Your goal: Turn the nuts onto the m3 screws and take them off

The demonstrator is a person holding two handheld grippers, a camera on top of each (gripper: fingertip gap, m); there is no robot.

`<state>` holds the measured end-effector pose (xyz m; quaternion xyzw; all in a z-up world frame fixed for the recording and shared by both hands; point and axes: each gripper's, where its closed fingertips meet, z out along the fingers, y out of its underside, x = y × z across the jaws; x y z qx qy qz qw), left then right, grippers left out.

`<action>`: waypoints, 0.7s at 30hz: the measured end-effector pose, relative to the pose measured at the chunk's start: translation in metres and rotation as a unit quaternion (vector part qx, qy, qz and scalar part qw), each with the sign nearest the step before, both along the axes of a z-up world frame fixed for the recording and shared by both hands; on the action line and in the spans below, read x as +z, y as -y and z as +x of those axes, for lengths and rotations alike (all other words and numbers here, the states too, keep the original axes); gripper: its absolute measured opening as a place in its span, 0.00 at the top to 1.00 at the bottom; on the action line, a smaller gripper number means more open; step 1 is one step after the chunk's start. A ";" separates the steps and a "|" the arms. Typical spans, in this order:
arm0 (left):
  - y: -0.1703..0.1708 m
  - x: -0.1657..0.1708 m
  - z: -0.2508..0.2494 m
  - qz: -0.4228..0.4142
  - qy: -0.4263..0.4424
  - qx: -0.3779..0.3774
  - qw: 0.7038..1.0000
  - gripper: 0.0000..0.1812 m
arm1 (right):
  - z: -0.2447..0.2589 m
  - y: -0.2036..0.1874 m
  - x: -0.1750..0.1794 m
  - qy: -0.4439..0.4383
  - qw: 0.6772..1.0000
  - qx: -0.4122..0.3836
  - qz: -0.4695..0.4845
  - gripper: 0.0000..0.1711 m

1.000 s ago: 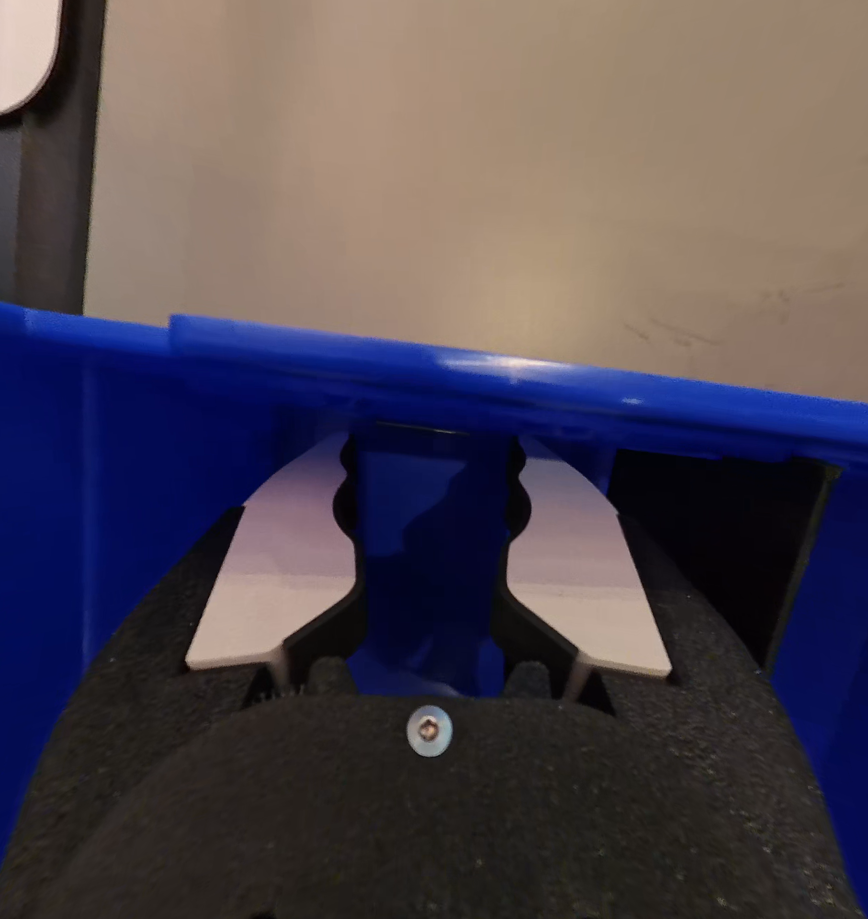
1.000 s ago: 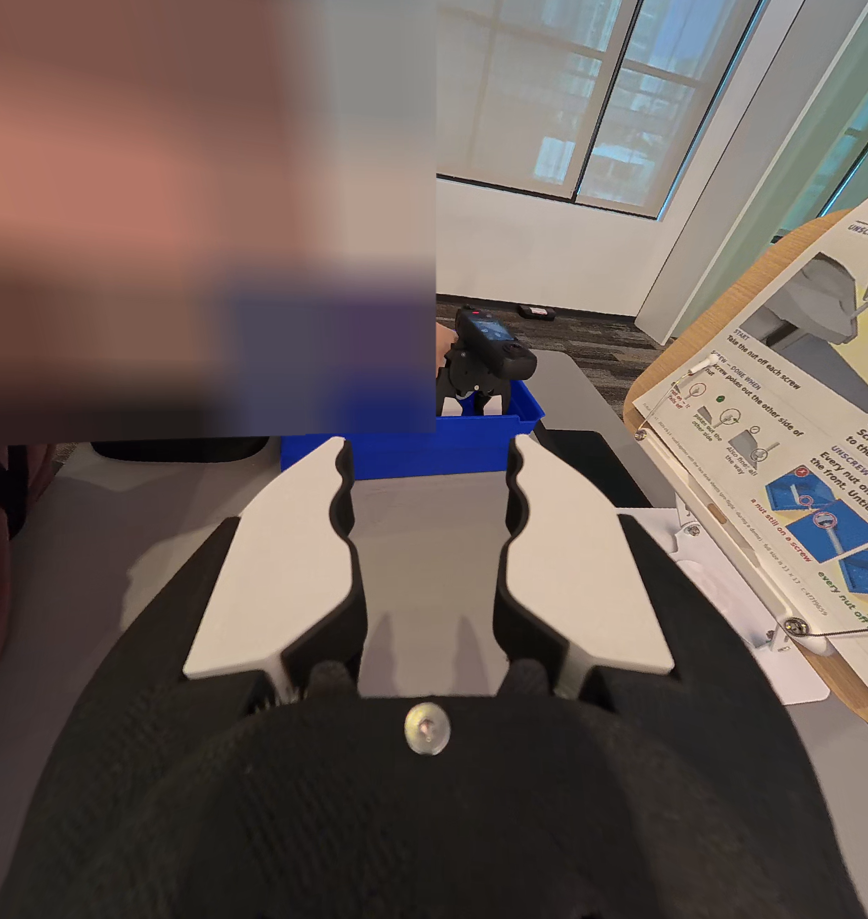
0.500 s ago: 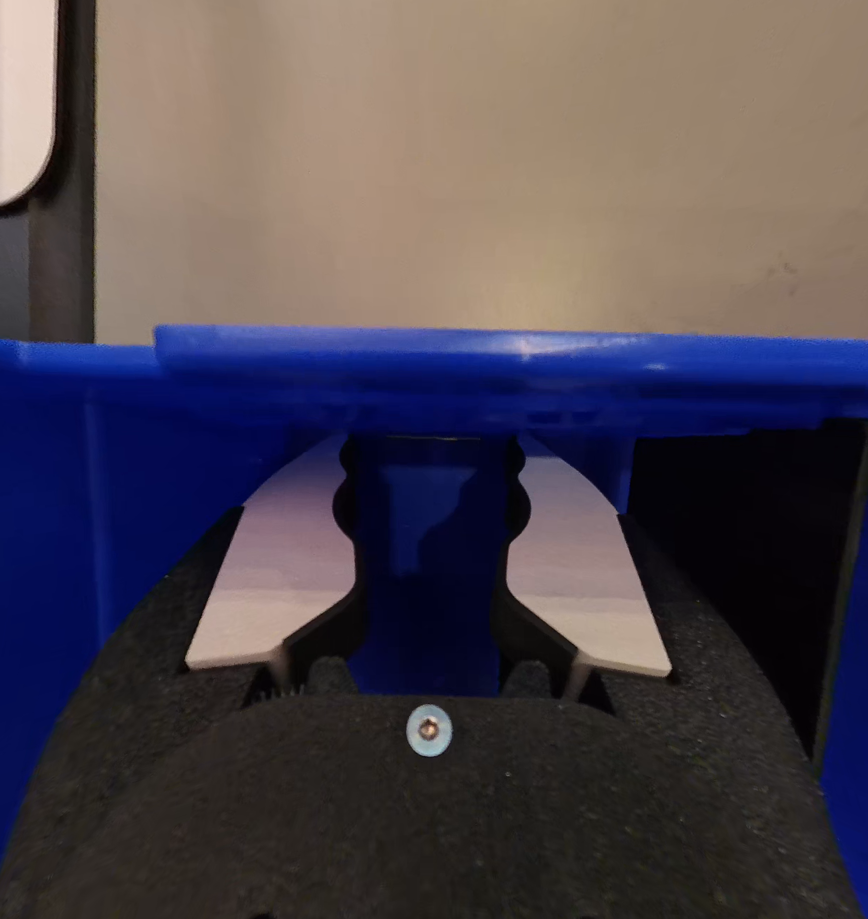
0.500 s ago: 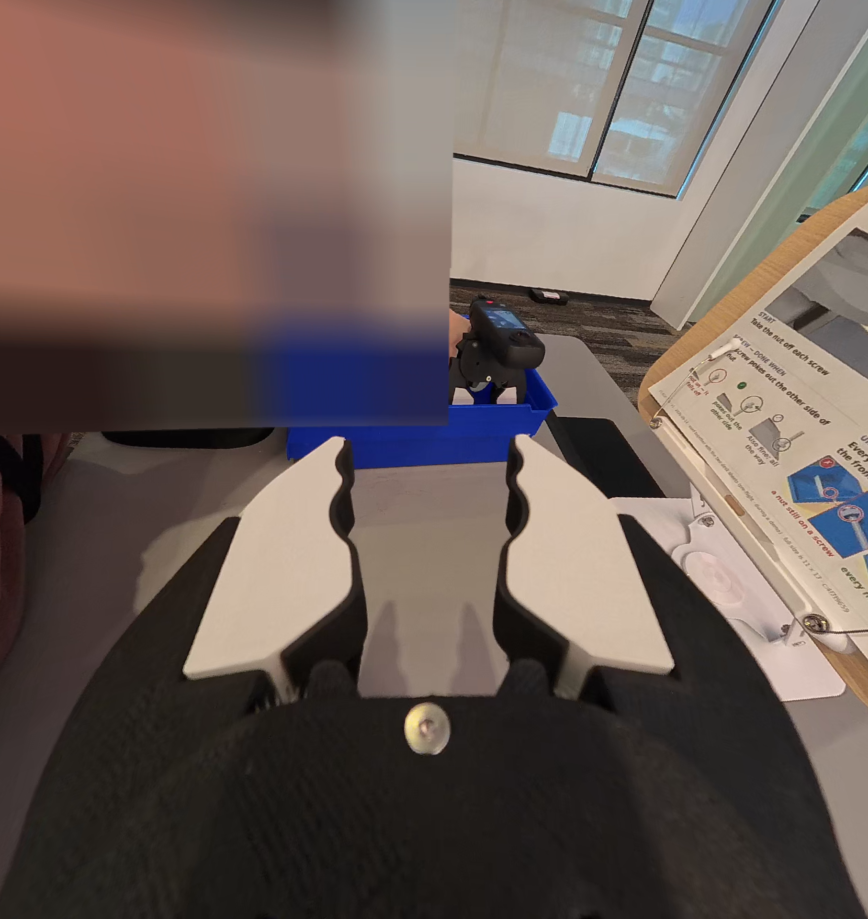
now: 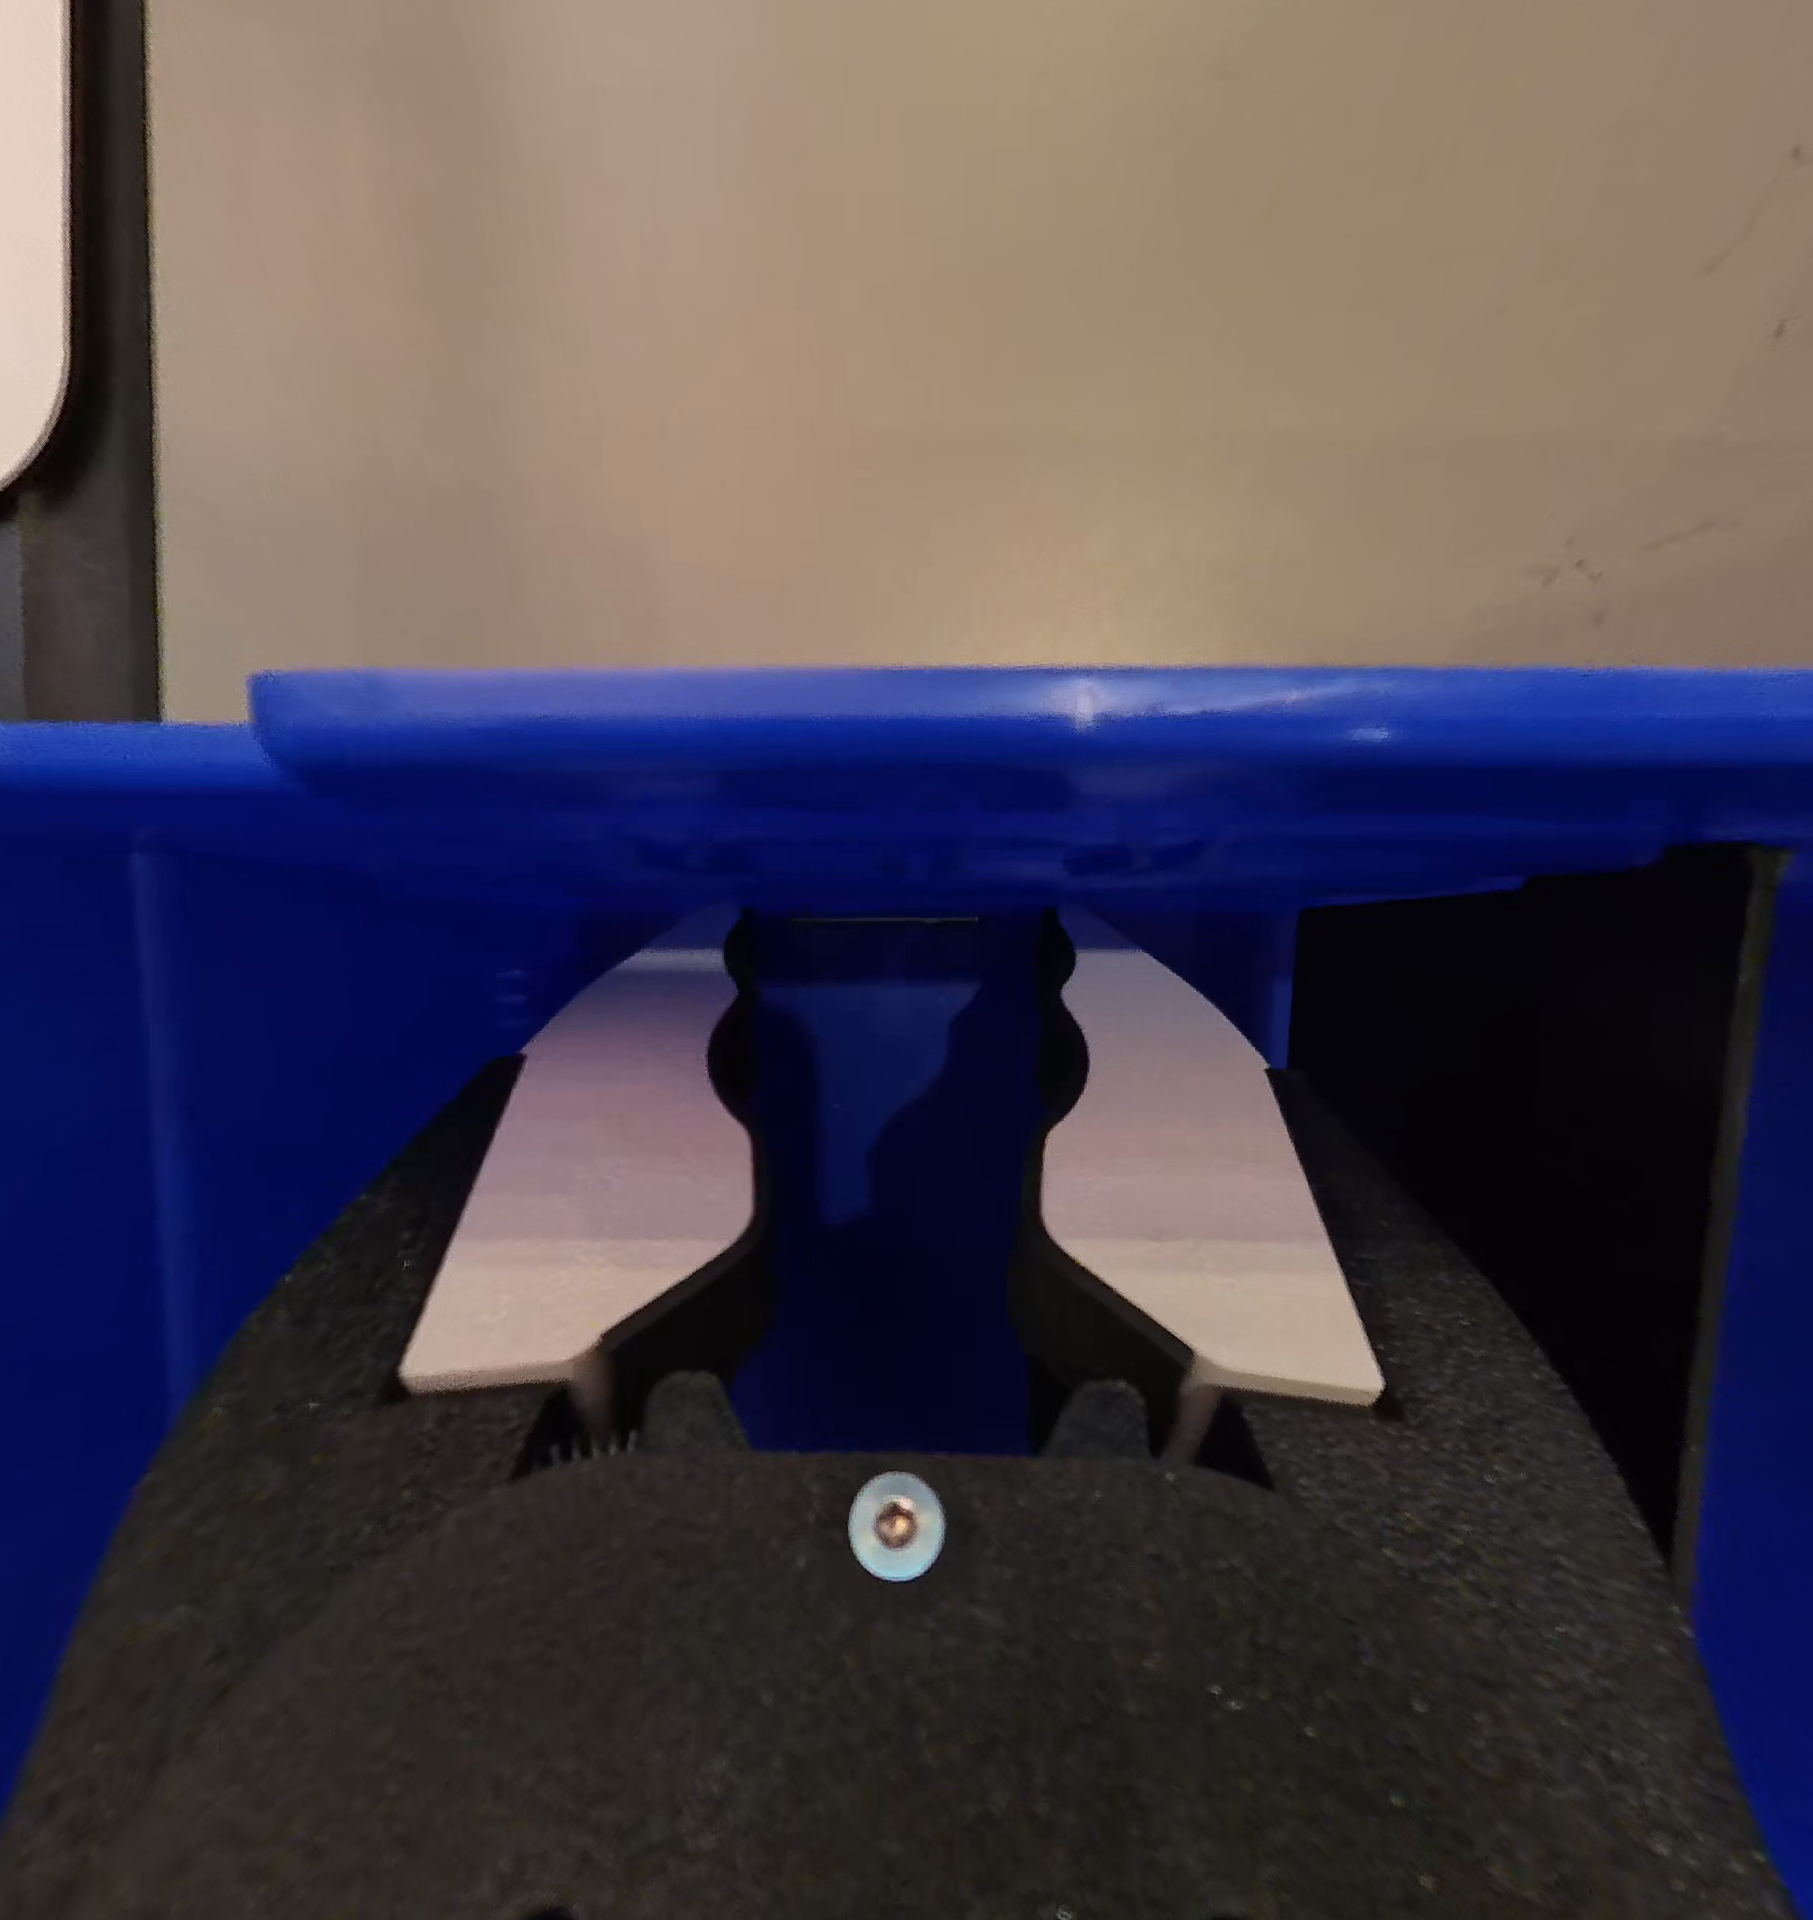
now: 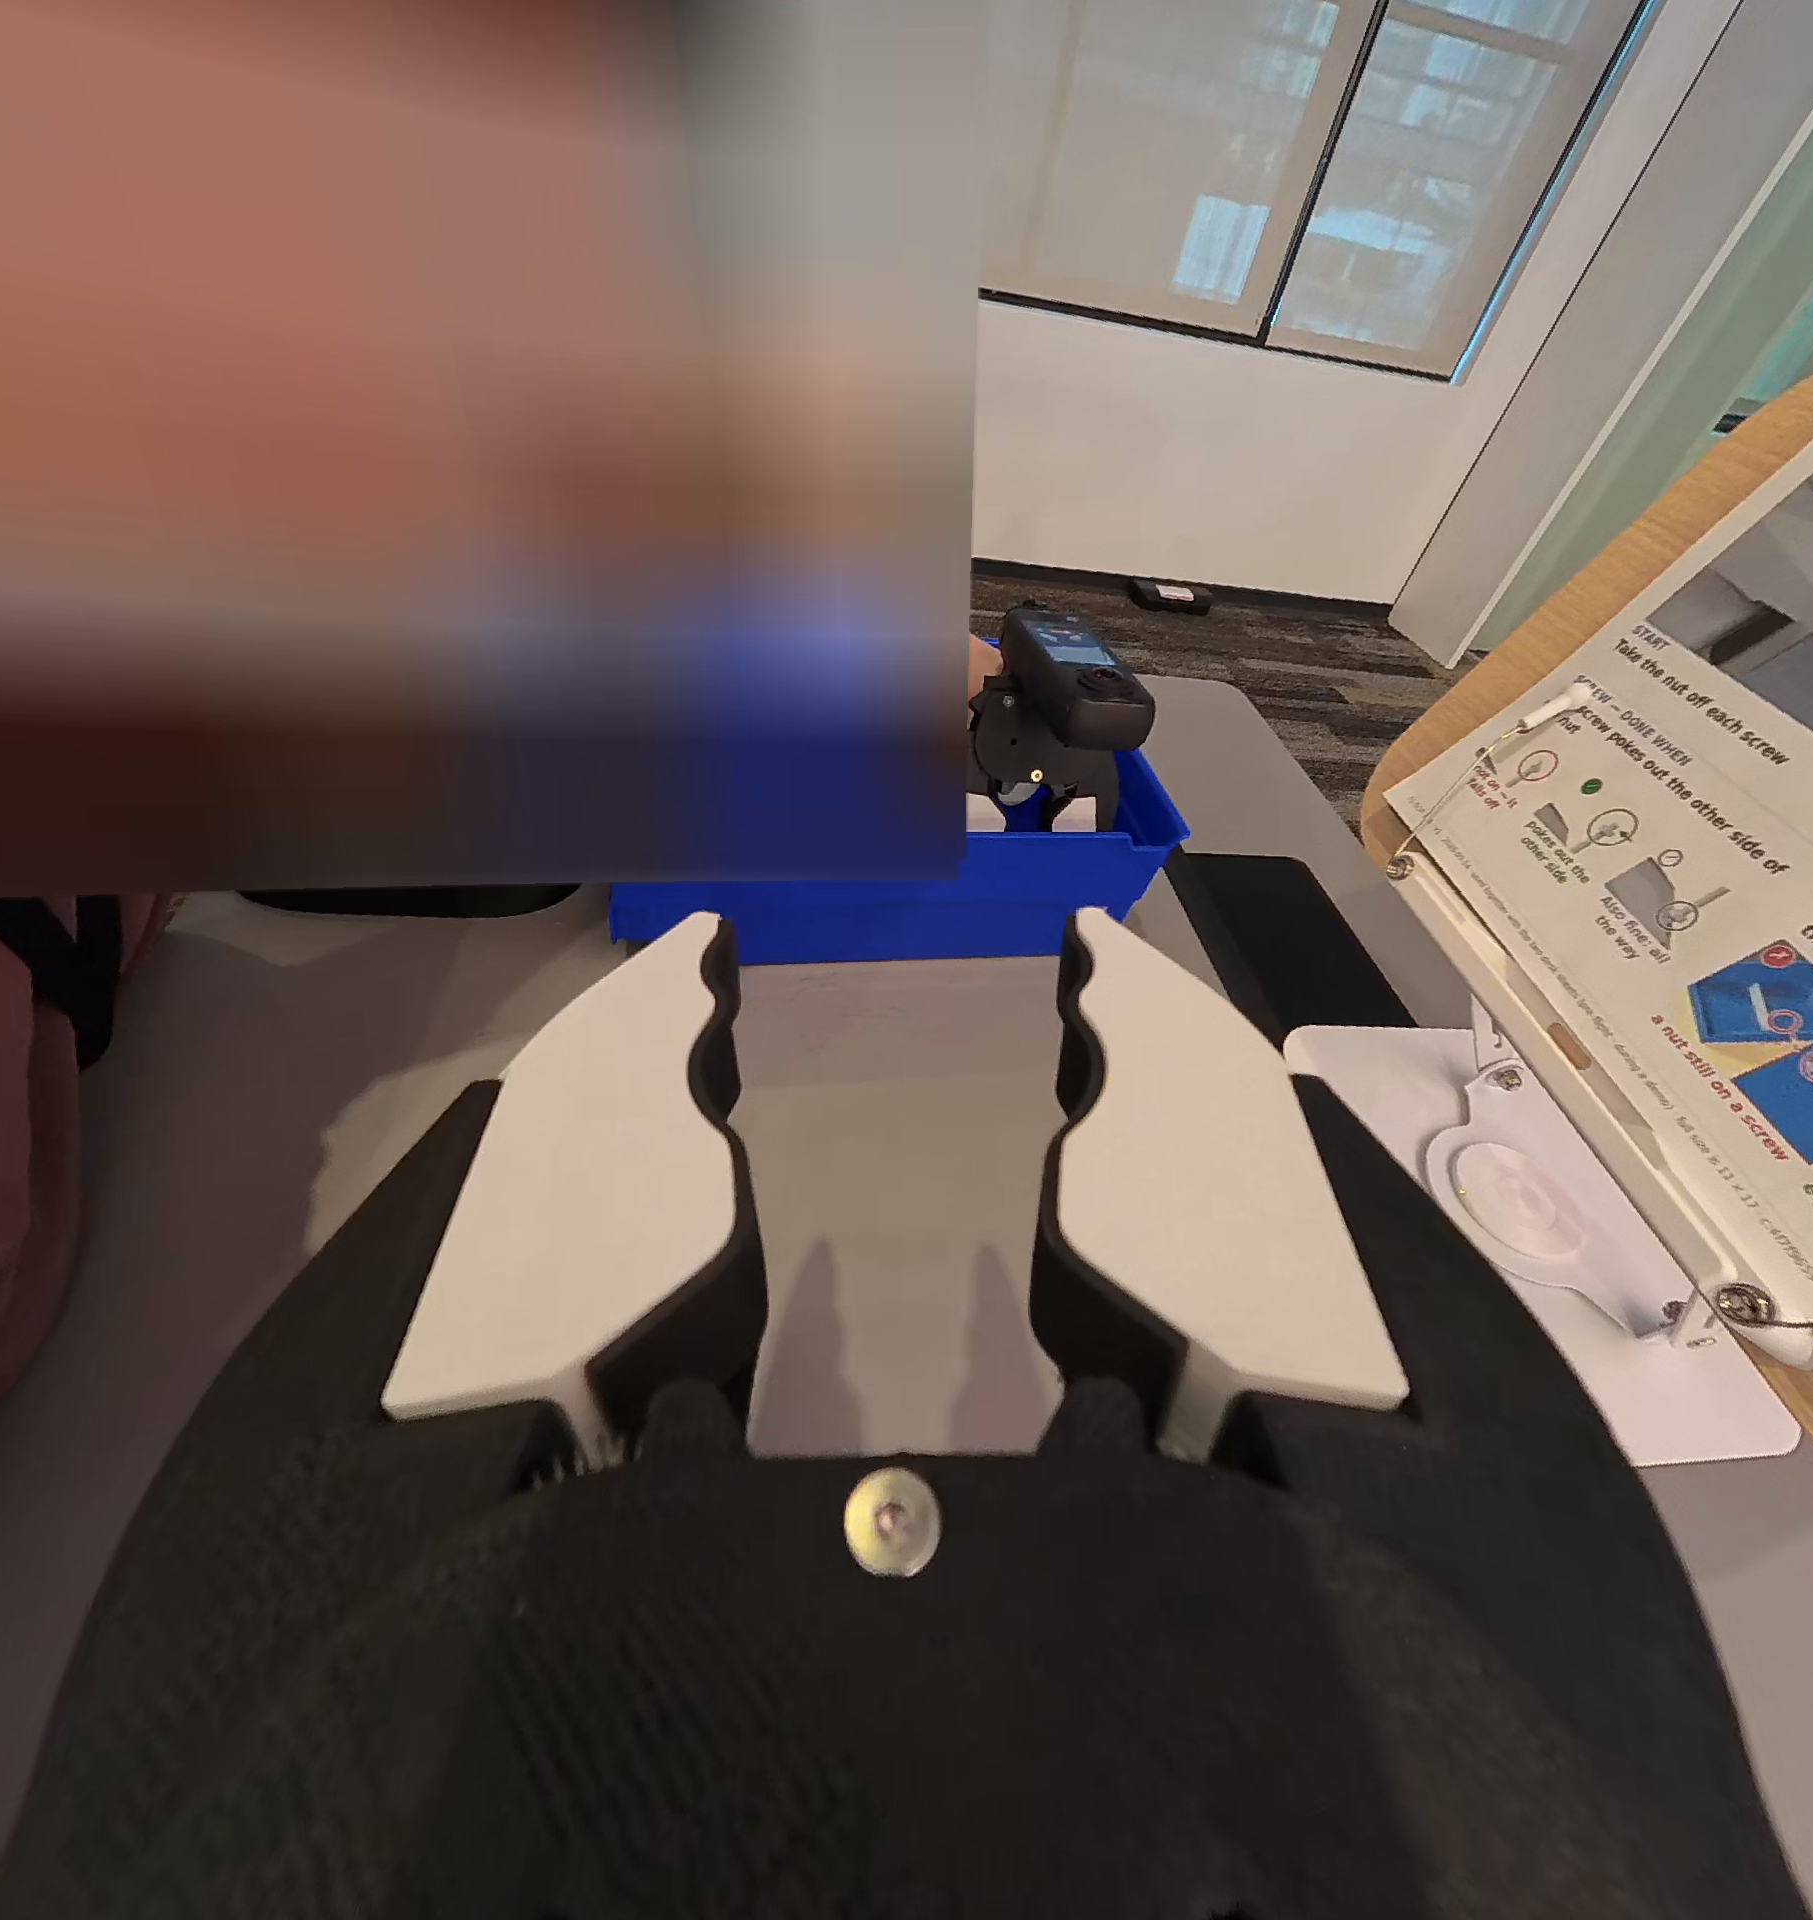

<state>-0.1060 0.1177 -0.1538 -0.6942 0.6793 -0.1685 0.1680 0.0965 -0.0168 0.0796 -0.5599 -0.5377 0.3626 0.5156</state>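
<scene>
left gripper [image 5: 894, 925] tips tucked under the blue bin [image 5: 102, 1039] rim, can't see what's down there | nuts and screws: nowhere visible | instruction sheet [image 6: 1712, 883] runs off the right edge | bin's left part [image 6: 881, 914] lost behind a blur

Your left gripper [image 5: 894, 935] sits low inside the blue bin [image 5: 91, 1039], its white fingers [image 5: 611, 1164] spread apart with only blue plastic between them. Their tips reach under the bin's overhanging rim [image 5: 985, 727]. Beyond the rim stands a beige wall [image 5: 985, 332].
</scene>
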 end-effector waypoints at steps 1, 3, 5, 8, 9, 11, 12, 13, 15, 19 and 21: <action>0.000 0.000 0.000 0.001 0.000 0.001 1.000 0.72 | 0.000 0.000 0.000 0.001 1.000 0.000 0.000 0.65; 0.001 0.000 0.000 0.000 0.000 0.006 1.000 0.72 | 0.001 0.000 0.000 0.002 1.000 0.000 0.001 0.65; 0.001 0.000 0.000 0.000 -0.001 0.009 1.000 0.72 | 0.001 0.001 0.000 0.001 1.000 0.001 0.000 0.65; 0.004 0.001 -0.001 0.002 -0.003 0.004 1.000 0.80 | 0.001 0.001 0.000 0.003 1.000 0.002 -0.001 0.65; 0.004 0.001 -0.001 0.002 -0.003 0.004 1.000 0.80 | 0.000 0.001 -0.001 0.004 1.000 0.003 -0.001 0.65; 0.004 0.001 -0.001 0.000 -0.001 0.002 1.000 0.80 | 0.000 0.002 -0.002 0.008 1.000 0.004 -0.001 0.65; 0.004 0.001 -0.001 0.000 -0.001 0.002 1.000 0.80 | 0.000 0.002 -0.003 0.011 1.000 0.005 -0.002 0.65; 0.004 0.000 -0.001 0.000 0.000 0.003 1.000 0.80 | -0.001 0.003 -0.004 0.013 1.000 0.006 -0.002 0.65; 0.004 0.000 -0.001 0.000 -0.003 0.004 1.000 0.80 | -0.001 0.003 -0.005 0.016 1.000 0.007 -0.001 0.65; 0.005 0.000 -0.004 0.003 -0.022 0.004 1.000 0.80 | -0.002 0.003 -0.007 0.019 1.000 0.009 -0.004 0.65; 0.007 0.000 -0.009 0.002 -0.037 0.004 0.999 0.80 | -0.002 0.003 -0.008 0.021 1.000 0.010 -0.006 0.65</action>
